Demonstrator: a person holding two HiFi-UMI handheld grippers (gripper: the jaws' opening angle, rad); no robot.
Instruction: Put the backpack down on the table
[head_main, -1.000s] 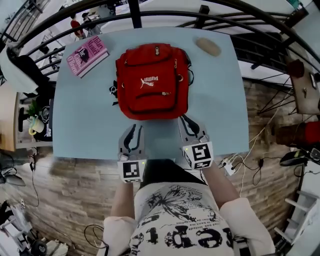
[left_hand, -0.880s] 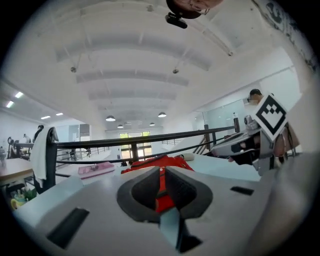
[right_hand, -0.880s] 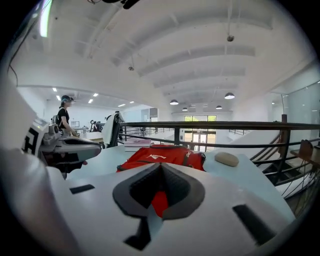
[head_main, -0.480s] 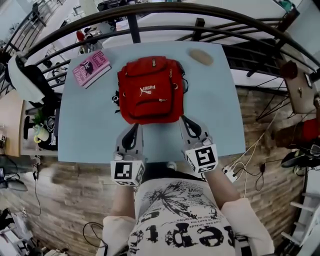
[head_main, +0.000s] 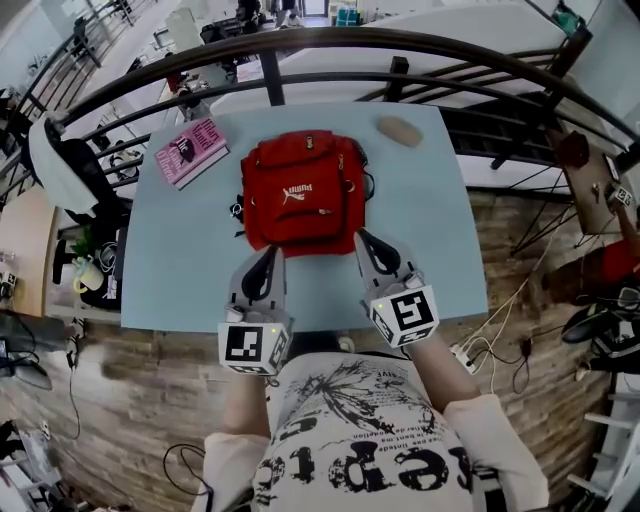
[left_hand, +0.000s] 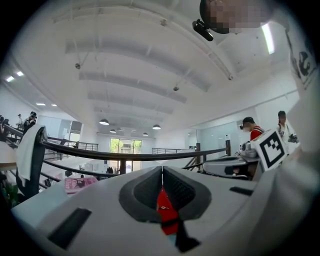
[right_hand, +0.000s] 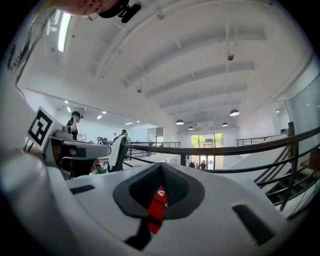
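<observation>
A red backpack (head_main: 300, 190) lies flat on the pale blue table (head_main: 180, 260), front pocket up. My left gripper (head_main: 270, 252) and right gripper (head_main: 365, 238) hover side by side above the table's near half. Their tips overlap the backpack's near edge in the head view. Both point level towards the backpack and both are shut, with nothing pinched between the pads. In the left gripper view the backpack (left_hand: 164, 205) shows as a red strip below the closed jaws. The right gripper view has the same red strip of backpack (right_hand: 157, 202) under its closed jaws.
A pink book (head_main: 191, 152) lies on the table's far left corner, and a brown oval object (head_main: 400, 130) on the far right. A dark curved railing (head_main: 320, 45) runs behind the table. To the right, a stair drops away past the table's edge.
Both grippers have risen off the table towards the head camera and their jaws have closed fully. The backpack lies where it was; the head view has pulled back from the table.
</observation>
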